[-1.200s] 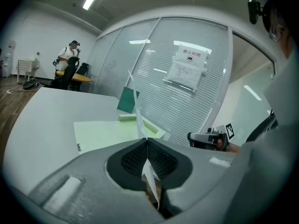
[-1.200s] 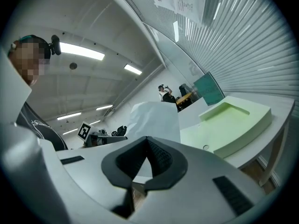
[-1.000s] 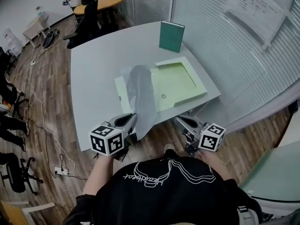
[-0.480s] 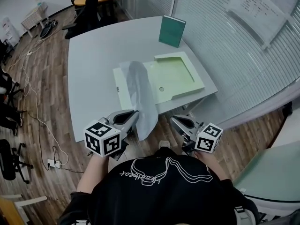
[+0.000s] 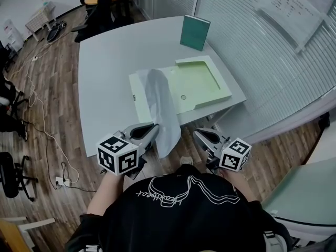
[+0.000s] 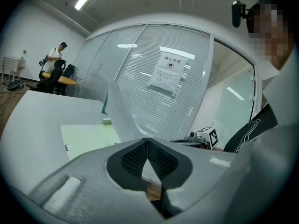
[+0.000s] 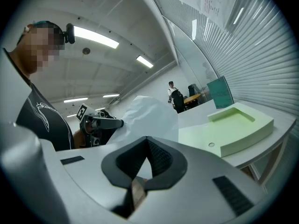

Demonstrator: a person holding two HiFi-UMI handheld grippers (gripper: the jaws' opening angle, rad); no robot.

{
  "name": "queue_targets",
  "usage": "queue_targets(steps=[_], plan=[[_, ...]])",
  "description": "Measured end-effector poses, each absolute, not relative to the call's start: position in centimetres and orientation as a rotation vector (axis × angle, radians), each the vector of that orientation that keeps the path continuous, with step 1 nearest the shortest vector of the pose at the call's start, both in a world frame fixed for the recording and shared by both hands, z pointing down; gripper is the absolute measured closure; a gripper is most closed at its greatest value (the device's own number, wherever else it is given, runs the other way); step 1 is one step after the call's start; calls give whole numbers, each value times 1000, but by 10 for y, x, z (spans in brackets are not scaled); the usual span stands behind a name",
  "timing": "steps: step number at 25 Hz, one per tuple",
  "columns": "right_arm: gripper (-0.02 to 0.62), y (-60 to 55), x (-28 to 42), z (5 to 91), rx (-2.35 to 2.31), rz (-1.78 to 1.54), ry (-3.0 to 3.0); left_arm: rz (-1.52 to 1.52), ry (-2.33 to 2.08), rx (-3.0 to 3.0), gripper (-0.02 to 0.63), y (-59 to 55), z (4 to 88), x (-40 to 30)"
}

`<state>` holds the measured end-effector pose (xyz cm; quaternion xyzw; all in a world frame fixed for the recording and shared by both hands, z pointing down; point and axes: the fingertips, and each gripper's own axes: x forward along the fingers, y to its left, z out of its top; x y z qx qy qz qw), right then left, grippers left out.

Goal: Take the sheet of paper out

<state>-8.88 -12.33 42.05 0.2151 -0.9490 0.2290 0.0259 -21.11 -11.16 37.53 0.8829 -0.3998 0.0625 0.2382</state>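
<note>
Nearer now: paper (image 5: pixel 160 101), left tool (image 6: pixel 147 138) pinching.

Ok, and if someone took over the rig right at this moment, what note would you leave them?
Grippers: left claw is shut on the near edge of the sheet of paper, held out past the near edge of the table. The right claw is shut, empty, and apart from the sheet.
Things: the sheet drapes from the left claw up over the table edge. Its far end lies on the flat flap of the open light-green case.
Done: the sheet is gripped and the case's recess looks bare.
Left: draw the sheet fully clear of the case.
</note>
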Motion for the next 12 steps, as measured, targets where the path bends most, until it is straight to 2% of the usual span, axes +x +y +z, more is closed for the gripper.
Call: queue_targets(steps=[12], plan=[[586,-122,-85,424,687,699,-2921,175,-1053,2411,594,-111,383,-205]])
